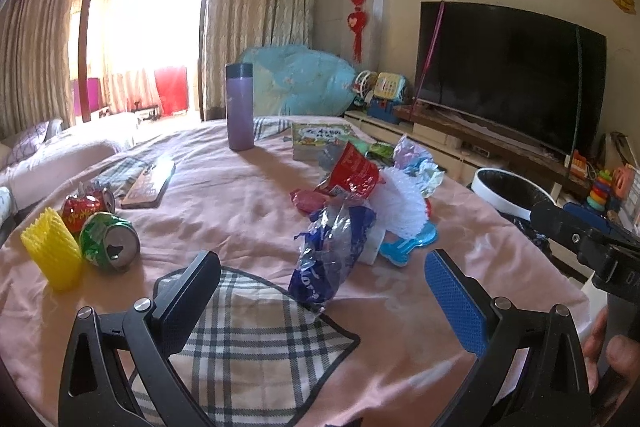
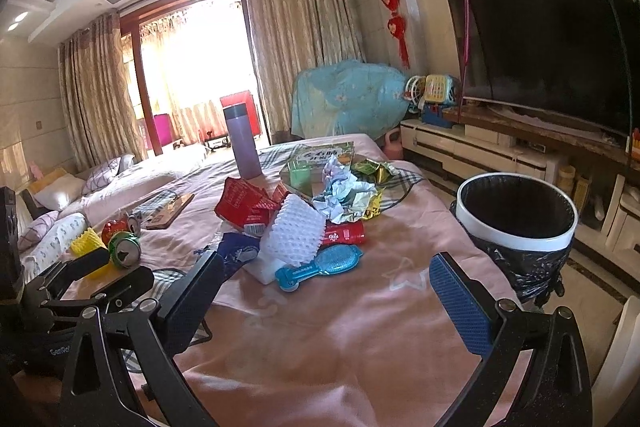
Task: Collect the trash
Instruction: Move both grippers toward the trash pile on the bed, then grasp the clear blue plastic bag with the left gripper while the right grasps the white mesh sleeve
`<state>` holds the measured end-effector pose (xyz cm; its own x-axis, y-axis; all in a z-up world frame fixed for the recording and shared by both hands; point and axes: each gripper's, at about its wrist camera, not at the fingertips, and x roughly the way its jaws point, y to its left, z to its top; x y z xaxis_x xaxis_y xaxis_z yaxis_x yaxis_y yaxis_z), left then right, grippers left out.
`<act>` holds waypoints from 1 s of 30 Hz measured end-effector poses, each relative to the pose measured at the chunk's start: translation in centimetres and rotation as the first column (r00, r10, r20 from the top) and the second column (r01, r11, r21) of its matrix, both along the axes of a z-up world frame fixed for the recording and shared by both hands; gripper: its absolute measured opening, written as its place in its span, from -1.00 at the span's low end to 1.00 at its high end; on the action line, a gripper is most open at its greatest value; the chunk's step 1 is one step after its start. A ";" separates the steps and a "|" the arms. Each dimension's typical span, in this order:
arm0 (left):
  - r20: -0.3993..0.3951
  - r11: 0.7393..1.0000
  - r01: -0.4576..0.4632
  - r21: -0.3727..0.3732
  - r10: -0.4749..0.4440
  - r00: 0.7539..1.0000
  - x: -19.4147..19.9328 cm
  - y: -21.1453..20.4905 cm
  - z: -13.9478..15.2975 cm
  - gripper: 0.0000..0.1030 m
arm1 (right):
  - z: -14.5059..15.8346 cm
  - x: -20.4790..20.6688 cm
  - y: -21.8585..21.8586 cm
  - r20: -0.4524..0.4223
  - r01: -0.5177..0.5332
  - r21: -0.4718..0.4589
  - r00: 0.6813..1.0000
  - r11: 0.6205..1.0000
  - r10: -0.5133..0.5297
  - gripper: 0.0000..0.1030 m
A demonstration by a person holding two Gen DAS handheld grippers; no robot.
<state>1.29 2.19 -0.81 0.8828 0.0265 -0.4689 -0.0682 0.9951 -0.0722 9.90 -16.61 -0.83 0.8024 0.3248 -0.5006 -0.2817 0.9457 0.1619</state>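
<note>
Trash is all over the pink cloth-covered table (image 2: 360,327), nothing's been picked up so far. Left tool (image 1: 324,291) hangs just over the near edge, fingers spread wide and empty, with a plaid grey-and-white cloth patch (image 1: 256,327) right under it. Right tool (image 2: 328,291) is the same deal, spread apart and holding nothing above bare pink cloth.

In the left wrist view, closest at 12 o'clock there's a crumpled blue-and-clear plastic bag (image 1: 328,255), lying just past the fingertips. Behind it, touching, is a white bumpy foam net sleeve (image 1: 400,203) and a flat light-blue plastic brush (image 1: 408,247) at about 1 o'clock. Further back in the same pile: a red crinkled snack wrapper (image 1: 356,171) and a ball of silvery crumpled foil (image 1: 416,163).

Over at 10 o'clock, well apart from that pile, sits a yellow foam net sleeve (image 1: 52,251) standing upright, a dented green soda can (image 1: 108,243) on its side touching it, and a crushed red can (image 1: 84,207) just behind.

Far at 12 o'clock a tall purple thermos bottle (image 1: 239,107) stands upright.

Off the table's edge at 2 o'clock in the right wrist view is a round white-rimmed bin with a black liner (image 2: 520,223).
</note>
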 end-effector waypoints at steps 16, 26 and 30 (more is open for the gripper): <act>-0.154 0.997 0.053 -0.057 -0.062 0.986 8.0 1.8 -1.6 0.86 | -3.2 8.2 2.4 -0.185 -0.088 0.055 0.978 0.995 0.097 0.51; -0.247 0.989 0.116 -0.095 -0.136 0.960 11.5 1.5 -3.2 -0.03 | -6.9 12.2 4.3 -0.322 -0.157 0.134 0.927 0.978 0.193 -0.07; -0.233 0.984 0.140 -0.110 -0.162 0.959 11.3 1.3 -2.9 -0.17 | -7.0 12.0 4.3 -0.329 -0.172 0.148 0.920 0.974 0.212 -0.73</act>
<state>12.61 3.47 -3.74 0.7343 -0.1516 -0.6617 0.0559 0.9849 -0.1636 21.87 -12.27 -7.88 0.5064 0.5265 -0.6829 -0.3650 0.8484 0.3834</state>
